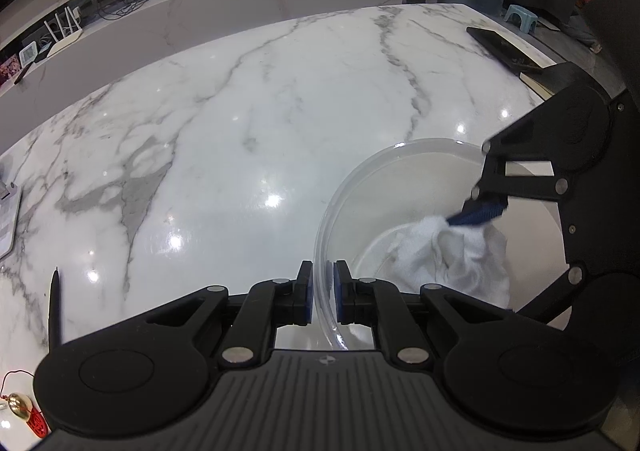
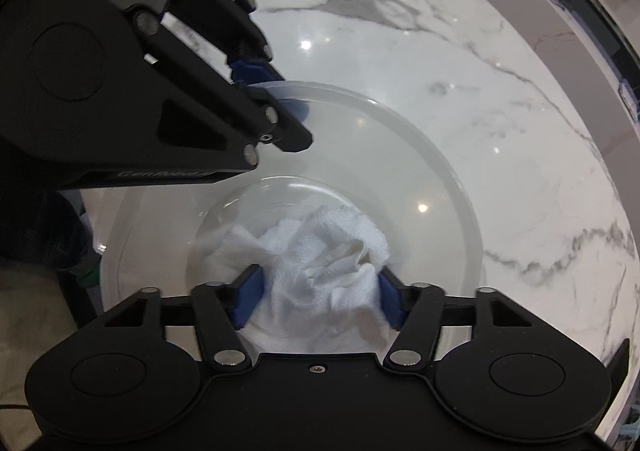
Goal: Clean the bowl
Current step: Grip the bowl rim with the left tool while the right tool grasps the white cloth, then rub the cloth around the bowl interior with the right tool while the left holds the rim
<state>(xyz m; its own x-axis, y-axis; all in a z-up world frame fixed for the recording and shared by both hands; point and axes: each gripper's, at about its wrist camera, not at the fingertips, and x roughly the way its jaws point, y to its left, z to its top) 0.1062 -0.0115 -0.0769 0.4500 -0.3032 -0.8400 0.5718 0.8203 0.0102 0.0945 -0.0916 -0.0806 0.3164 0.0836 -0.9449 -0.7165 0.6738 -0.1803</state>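
Left gripper [image 1: 323, 293] pinches the bowl [image 1: 340, 191] rim; right gripper [image 2: 320, 301] squeezes the cloth [image 2: 320, 251] inside the bowl.

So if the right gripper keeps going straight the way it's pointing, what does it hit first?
The white cloth bunched between the right gripper pads; pushed further, likely the clear bowl floor just beneath, though depth through the cloth is unclear.

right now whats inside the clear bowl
A crumpled white cloth lies on the bottom of the clear bowl, with the right gripper closed around it. The cloth covers the bowl floor beneath it, so dirt there cannot be seen.
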